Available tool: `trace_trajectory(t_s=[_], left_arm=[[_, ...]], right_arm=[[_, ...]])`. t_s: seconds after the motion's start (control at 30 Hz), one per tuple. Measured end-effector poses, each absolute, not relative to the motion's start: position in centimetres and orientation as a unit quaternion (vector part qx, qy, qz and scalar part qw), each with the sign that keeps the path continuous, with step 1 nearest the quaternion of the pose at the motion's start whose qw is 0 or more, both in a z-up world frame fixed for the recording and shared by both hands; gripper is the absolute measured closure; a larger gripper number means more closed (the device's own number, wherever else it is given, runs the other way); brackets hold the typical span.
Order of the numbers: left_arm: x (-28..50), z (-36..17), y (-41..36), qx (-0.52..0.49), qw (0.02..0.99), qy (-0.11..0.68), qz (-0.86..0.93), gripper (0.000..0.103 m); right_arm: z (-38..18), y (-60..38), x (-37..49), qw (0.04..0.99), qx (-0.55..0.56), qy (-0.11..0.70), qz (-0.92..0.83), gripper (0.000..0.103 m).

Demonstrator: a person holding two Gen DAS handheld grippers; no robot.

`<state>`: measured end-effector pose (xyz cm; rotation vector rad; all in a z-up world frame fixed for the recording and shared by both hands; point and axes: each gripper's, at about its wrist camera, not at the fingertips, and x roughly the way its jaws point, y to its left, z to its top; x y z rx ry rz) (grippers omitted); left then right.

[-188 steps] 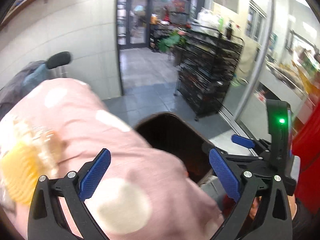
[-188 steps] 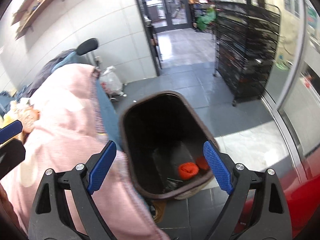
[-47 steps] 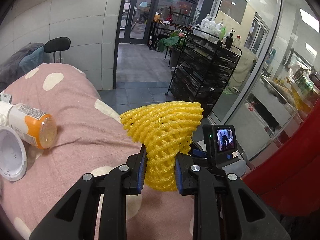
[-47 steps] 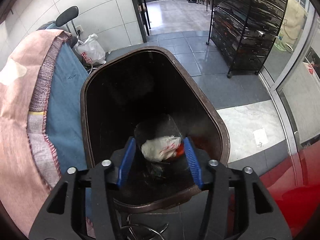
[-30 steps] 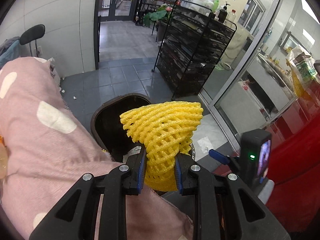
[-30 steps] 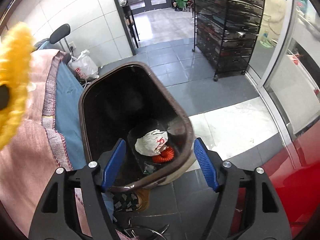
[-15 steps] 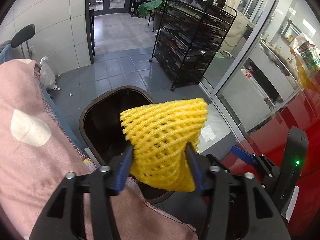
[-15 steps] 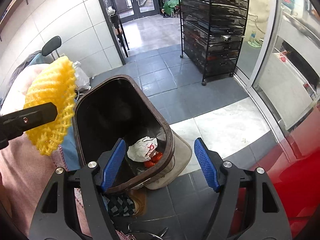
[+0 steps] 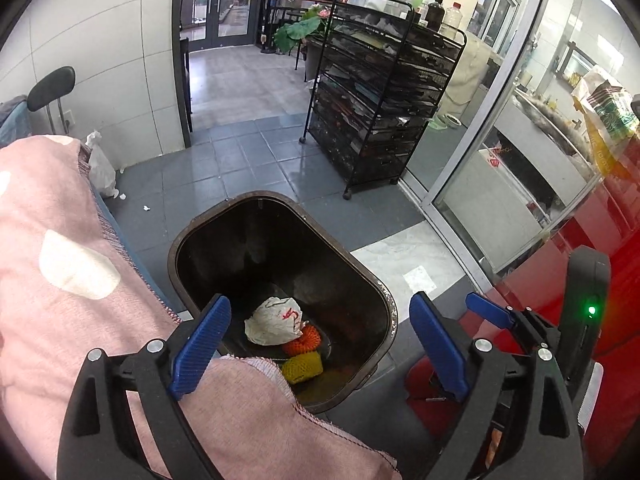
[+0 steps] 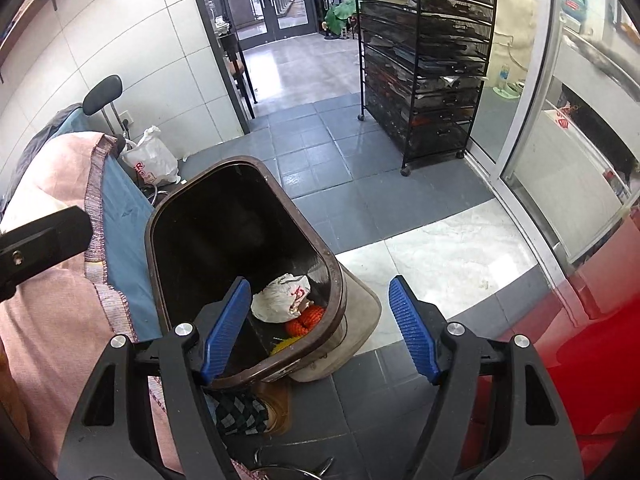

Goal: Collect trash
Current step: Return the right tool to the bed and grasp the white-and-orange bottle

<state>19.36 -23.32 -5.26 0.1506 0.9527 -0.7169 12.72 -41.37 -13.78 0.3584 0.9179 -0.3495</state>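
Observation:
A dark brown trash bin (image 9: 224, 232) stands on the floor beside the pink-covered table (image 9: 60, 300); it also shows in the right wrist view (image 10: 160, 220). Inside lie a crumpled white wrapper (image 9: 274, 320), an orange foam net (image 9: 302, 340) and the yellow foam net (image 9: 302, 366). My left gripper (image 9: 318, 344) is open and empty above the bin. My right gripper (image 10: 320, 326) is open and empty over the bin's near rim; the wrapper (image 10: 282, 294) and orange net (image 10: 306, 320) show between its fingers.
A black wire rack (image 9: 380, 92) on wheels stands on the grey tile floor behind the bin. A white plastic bag (image 10: 150, 160) sits by the tiled wall. A glass partition (image 9: 500, 140) and a red surface (image 9: 600, 248) lie to the right.
My left gripper opened and the yellow foam net dropped into the bin. Before that the right gripper opened and let the white wrapper fall in.

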Motion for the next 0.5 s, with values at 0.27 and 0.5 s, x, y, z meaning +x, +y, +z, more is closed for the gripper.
trace_trajectory(t_s=[0.27,0.5], left_arm=[[18.1,-3.2,-20.9,0.062,0.845,0.420,-0.324,0.008],[15.8,-1.1,-16.4,0.056,0.878,0.376,-0.290,0.006]], right_arm=[[-12.5,-40.0,13.0,0.876,0.162,0.430,-0.150,0.022],[-9.6,-36.9,13.6,0.896,0.149,0.408,-0.093,0.021]])
